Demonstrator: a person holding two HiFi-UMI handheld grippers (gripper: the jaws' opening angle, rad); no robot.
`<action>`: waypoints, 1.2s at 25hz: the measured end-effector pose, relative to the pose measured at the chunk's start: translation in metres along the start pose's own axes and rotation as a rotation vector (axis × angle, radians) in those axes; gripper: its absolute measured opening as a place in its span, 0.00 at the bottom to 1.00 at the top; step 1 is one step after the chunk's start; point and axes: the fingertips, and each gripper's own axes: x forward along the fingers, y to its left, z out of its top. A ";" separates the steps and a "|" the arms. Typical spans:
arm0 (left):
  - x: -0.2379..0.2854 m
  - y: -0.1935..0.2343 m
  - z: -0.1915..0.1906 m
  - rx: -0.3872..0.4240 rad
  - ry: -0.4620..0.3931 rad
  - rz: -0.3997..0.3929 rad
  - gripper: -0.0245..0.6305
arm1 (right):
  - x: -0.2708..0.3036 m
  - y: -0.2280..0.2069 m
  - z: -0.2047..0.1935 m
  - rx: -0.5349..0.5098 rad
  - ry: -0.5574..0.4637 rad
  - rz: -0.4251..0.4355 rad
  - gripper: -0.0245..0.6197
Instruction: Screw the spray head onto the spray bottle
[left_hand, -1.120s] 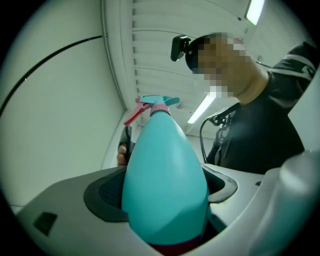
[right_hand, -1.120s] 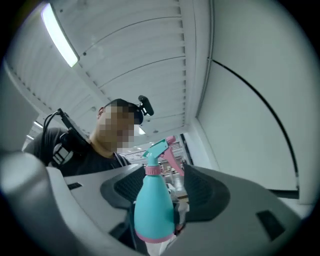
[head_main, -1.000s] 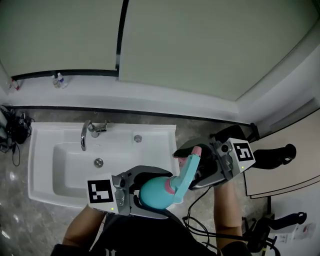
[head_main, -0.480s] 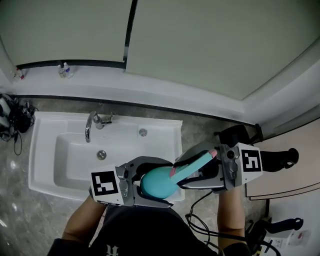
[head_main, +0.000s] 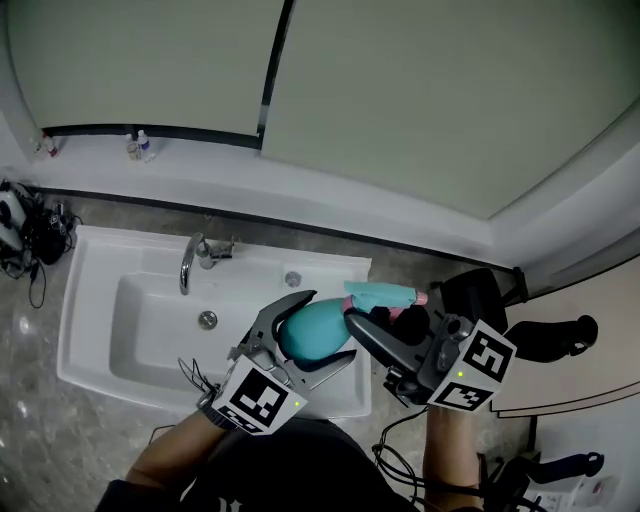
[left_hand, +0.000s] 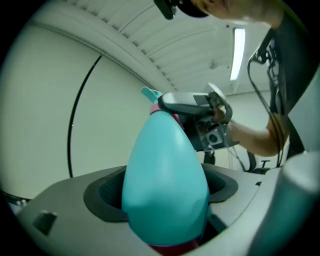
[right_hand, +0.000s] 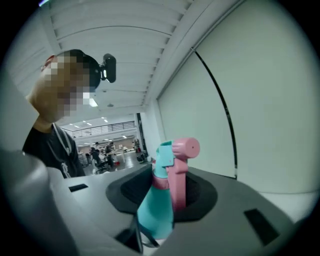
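Jaws of my left gripper (left_hand: 165, 197) clamp the belly of the teal spray bottle (left_hand: 164, 165). Jaws of my right gripper (right_hand: 167, 197), just closing, pinch its spray head (right_hand: 177, 150) between them.

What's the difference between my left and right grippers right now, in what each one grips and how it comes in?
The left gripper clamps the wide teal belly of the spray bottle. The right gripper, whose jaws have just been closing, clamps the narrow spray head end. In the head view the left comes in from lower left and the right from lower right. Both are shut on the same bottle, held over the sink.
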 end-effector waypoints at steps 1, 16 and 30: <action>0.003 0.005 -0.004 0.019 0.017 0.056 0.68 | 0.002 -0.005 -0.002 0.011 0.004 -0.047 0.25; 0.008 0.010 0.008 -0.097 -0.044 0.067 0.68 | -0.009 0.001 0.007 0.067 -0.029 -0.187 0.25; 0.008 0.005 0.012 -0.241 -0.096 -0.061 0.68 | -0.011 0.033 0.005 -0.019 0.031 -0.091 0.25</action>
